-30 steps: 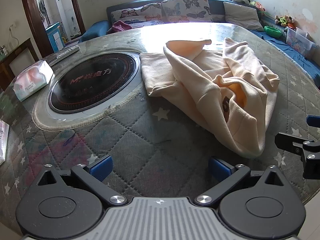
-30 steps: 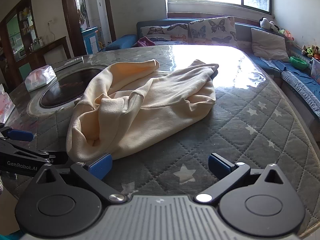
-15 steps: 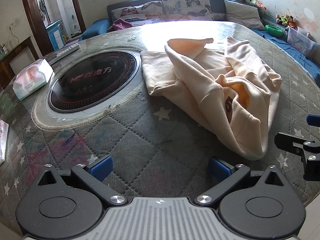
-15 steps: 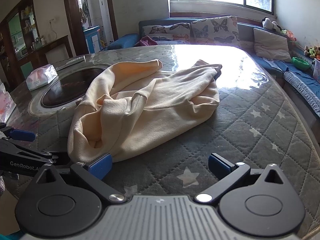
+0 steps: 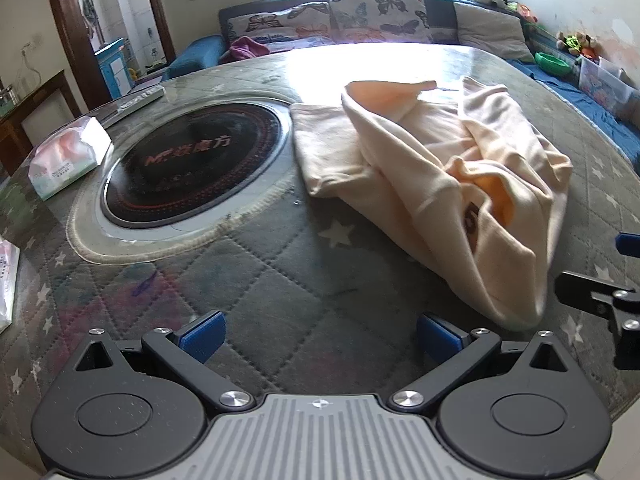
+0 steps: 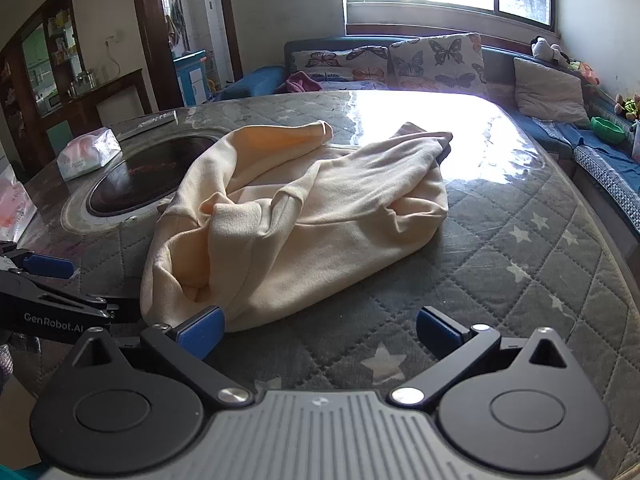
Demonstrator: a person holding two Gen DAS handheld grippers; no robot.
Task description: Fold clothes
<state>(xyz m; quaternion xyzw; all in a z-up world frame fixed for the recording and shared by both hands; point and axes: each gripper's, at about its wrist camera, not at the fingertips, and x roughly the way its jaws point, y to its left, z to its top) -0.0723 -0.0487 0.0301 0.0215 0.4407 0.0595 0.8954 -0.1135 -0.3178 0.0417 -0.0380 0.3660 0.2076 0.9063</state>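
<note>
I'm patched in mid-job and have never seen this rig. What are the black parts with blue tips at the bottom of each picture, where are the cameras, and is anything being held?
Each picture comes from a camera mounted on a hand-held gripper, looking forward along its two blue-padded fingers. One view shows the left gripper, the other the right gripper. Both are open and hold nothing. Ahead, on the quilted table cover, lies a crumpled cream garment, unfolded. Beside it are a round black cooktop and a tissue pack.

soft cloth garment (image 6: 320, 224) (matt), glossy table (image 6: 500, 168)
</note>
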